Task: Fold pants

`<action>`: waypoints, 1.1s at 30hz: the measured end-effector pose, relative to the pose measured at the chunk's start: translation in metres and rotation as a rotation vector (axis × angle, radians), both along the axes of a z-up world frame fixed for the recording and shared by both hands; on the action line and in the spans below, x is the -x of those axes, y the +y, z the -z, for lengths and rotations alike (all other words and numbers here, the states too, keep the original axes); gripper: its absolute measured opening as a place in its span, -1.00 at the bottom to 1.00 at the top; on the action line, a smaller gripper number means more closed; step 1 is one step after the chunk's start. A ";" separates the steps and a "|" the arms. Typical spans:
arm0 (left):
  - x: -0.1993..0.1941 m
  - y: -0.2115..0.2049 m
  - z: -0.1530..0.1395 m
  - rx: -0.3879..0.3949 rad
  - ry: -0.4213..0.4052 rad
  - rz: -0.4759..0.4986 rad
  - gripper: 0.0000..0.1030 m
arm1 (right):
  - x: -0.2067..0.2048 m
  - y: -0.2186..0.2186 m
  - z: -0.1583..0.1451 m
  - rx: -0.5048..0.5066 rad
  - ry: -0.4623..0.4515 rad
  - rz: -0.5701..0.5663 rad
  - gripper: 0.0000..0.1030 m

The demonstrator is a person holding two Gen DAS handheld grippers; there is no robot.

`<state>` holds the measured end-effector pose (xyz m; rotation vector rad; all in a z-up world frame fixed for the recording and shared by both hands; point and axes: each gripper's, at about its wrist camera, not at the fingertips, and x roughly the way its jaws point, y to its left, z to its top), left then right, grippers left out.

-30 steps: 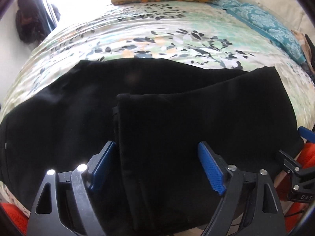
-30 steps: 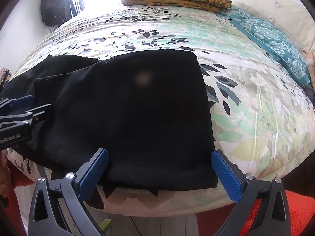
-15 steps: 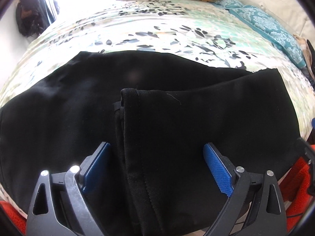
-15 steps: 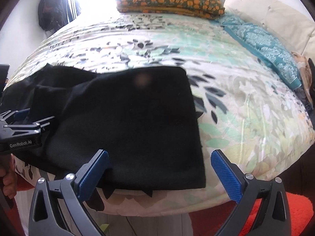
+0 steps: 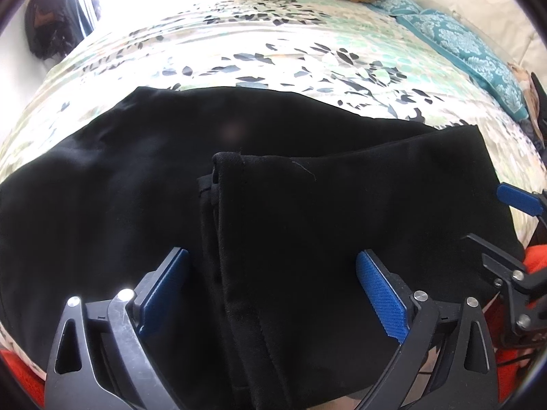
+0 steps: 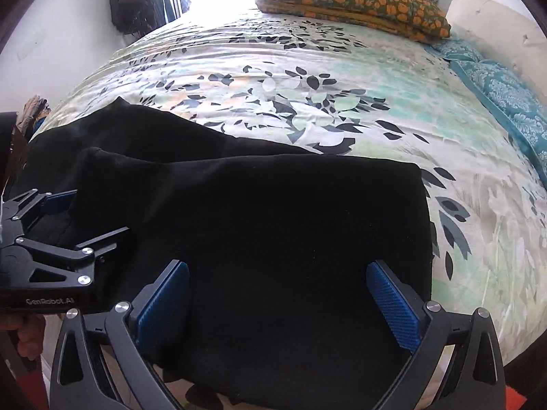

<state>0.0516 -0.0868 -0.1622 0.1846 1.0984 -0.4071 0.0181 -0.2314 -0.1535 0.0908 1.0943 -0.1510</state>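
Black pants lie on the near edge of a bed, with one end folded back over the rest. The hem edge of the folded layer shows in the left wrist view. My left gripper is open, its blue pads straddling the folded layer's left edge. My right gripper is open over the right part of the folded pants. Each gripper shows in the other's view, the right one and the left one.
The bed has a floral cover. An orange-patterned pillow lies at the far side and a teal pillow at the right. A cream headboard is behind. An orange-red mat lies on the floor.
Both grippers have moved closer over the pants. The right gripper has shifted left, so that the folded layer now lies between its fingers. Both stayed open.
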 end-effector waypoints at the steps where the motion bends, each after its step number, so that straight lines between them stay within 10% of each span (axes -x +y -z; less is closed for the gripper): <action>1: 0.003 0.003 -0.001 0.003 -0.001 -0.007 0.90 | 0.007 0.003 -0.010 -0.005 -0.033 -0.005 0.99; 7: 0.011 0.040 -0.017 0.028 0.013 -0.018 0.89 | 0.027 0.025 0.015 -0.008 0.082 -0.032 1.00; 17: -0.048 0.225 -0.097 0.216 -0.071 -0.347 0.90 | 0.044 0.023 -0.030 0.040 -0.095 0.024 0.99; 24: -0.100 0.329 -0.073 0.211 0.038 -0.507 0.90 | 0.051 0.029 -0.034 0.036 -0.097 0.021 0.99; 33: -0.121 0.358 -0.021 0.274 0.192 -0.483 0.90 | 0.055 0.029 -0.032 0.013 -0.098 0.029 0.99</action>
